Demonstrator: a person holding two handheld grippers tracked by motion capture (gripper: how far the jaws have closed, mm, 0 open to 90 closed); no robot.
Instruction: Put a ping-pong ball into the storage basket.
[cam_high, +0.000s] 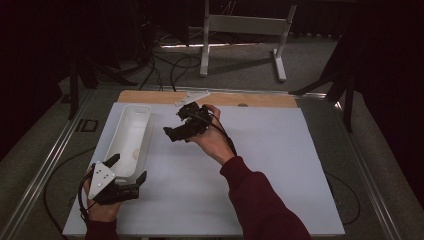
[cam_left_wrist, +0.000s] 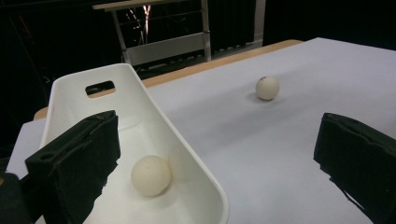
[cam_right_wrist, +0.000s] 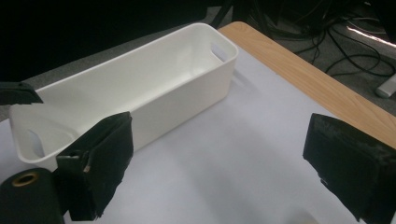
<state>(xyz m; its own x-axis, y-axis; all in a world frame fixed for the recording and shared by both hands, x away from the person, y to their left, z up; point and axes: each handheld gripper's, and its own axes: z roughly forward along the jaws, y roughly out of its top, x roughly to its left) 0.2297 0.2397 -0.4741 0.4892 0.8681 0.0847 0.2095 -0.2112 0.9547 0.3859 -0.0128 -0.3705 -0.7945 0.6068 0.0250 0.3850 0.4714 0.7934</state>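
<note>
At lower left of the high view, left tongs (cam_high: 129, 167) spread wide, empty, straddling the near end of the white bin (cam_high: 145, 131). One ball (cam_left_wrist: 150, 175) lies inside the bin, just beside its left jaw. A second ball (cam_left_wrist: 267, 87) sits on the surface (cam_high: 270, 165), mid-frame beyond. Right tongs (cam_high: 175, 125) at centre, spread, empty.
</note>
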